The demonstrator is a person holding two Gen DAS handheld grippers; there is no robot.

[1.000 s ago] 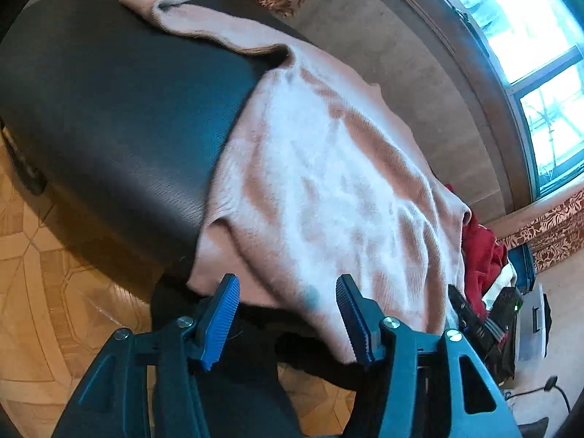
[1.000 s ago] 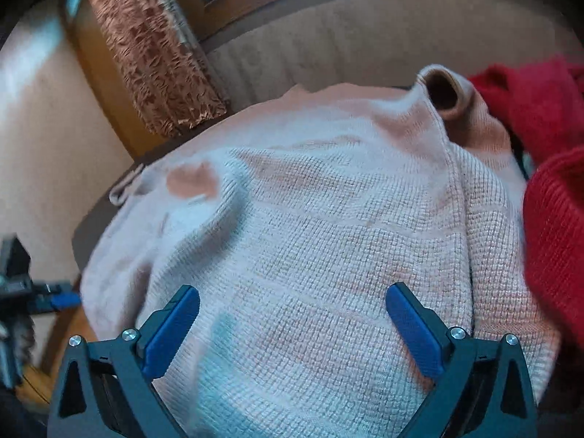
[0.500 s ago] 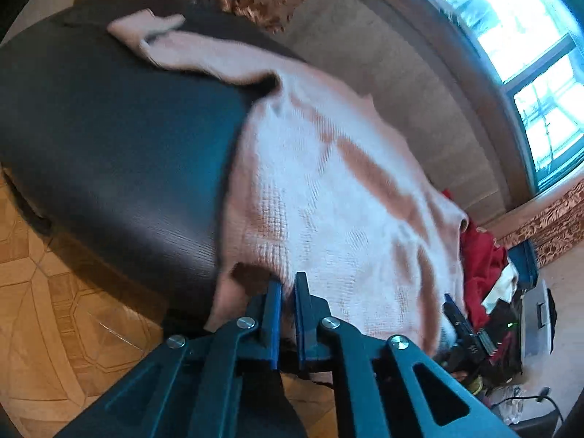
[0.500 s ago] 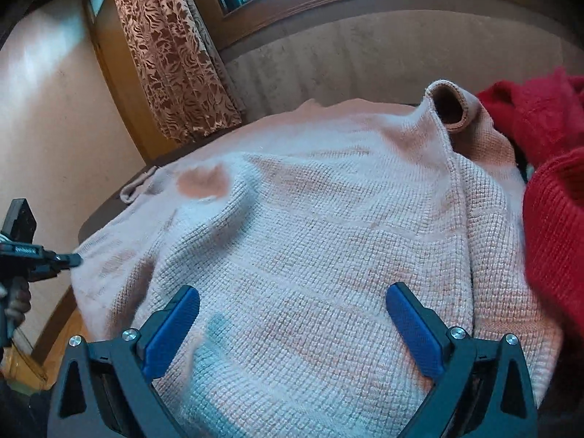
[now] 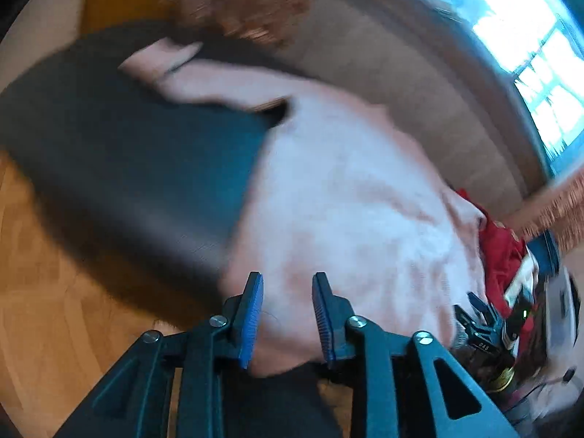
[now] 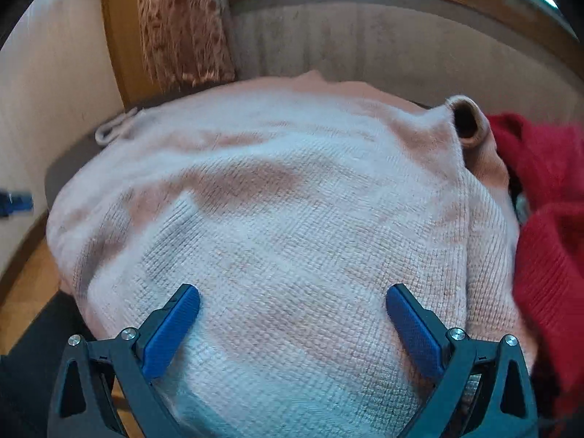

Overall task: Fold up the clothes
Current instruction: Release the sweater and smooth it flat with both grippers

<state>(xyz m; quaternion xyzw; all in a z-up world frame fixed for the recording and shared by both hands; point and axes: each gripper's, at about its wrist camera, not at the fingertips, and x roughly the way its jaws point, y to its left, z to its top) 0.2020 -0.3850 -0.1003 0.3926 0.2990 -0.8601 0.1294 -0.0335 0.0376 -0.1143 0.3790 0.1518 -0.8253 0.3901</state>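
Since the pinch, our left gripper point(image 5: 286, 315) had parted narrowly around the sweater point(image 5: 346, 211) hem. Our right gripper point(image 6: 292, 323) hung wide over it, perhaps to flatten it.

Pale pink knit sweater point(image 6: 292, 219), red garment point(image 6: 547, 255), dark table point(image 5: 127, 153), blue-padded tools.

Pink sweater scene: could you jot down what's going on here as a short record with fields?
garment: pink knit sweater spread over a dark round table
sleeve: one sleeve stretched across the table
nearby: red garment at the sweater's side
left gripper: partly open, fingers either side of the sweater's near edge
right gripper: wide open over the sweater
floor: wooden parquet floor
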